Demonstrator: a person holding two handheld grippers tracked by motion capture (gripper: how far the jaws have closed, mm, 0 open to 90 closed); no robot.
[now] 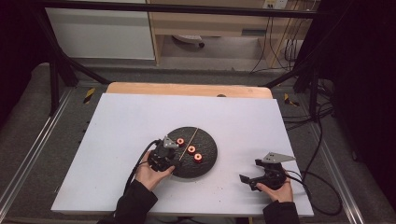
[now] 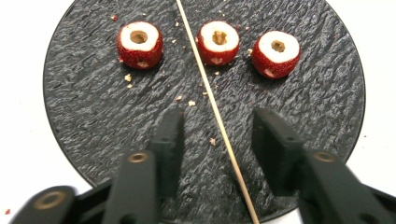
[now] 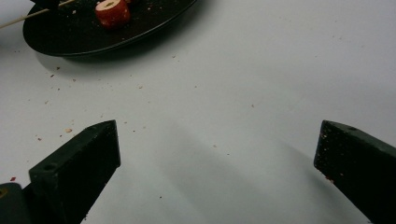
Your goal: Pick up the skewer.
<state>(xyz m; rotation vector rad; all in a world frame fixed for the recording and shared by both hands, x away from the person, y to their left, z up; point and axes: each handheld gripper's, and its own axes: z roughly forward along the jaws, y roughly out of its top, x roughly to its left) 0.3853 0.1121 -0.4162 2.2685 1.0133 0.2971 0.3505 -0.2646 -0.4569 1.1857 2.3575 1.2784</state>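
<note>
Item: left tool [image 2: 217,133], positioned over the near half of the round black slate plate [image 2: 84,116]. Jaws are standing part-way apart, straddling the thin wooden skewer [image 2: 219,126], which is lying flat across the plate from far edge to near edge. Neither pad is touching the stick yet; nothing is in its grip.

Item: three cored red fruit pieces, each showing a white cut face with a hole. One [image 2: 139,44] is sitting to one side of the skewer, two [image 2: 218,42] [image 2: 275,53] to the other, all on the far half of the plate and well clear of the jaws.

Item: right tool [image 3: 217,154], resting low over the bare white worktop [image 3: 243,84], jaws spread wide and holding nothing. It is sitting well apart from the plate, as the high view shows [image 1: 261,177].

Risks, as judged:
- The skewer is running off-centre, nearer one jaw than the other. The jaws, in closing, may push it sideways or roll it on the rough slate instead of pinching it.
- A stick this thin and flat to the plate may slip under the pads, leaving the tool closing on nothing.
- A grip taken on the near half would be leaving a long free end, liable to sweep into a fruit piece when lifted.
- Pads pressing down hard could be shifting the plate on the smooth worktop.
</note>
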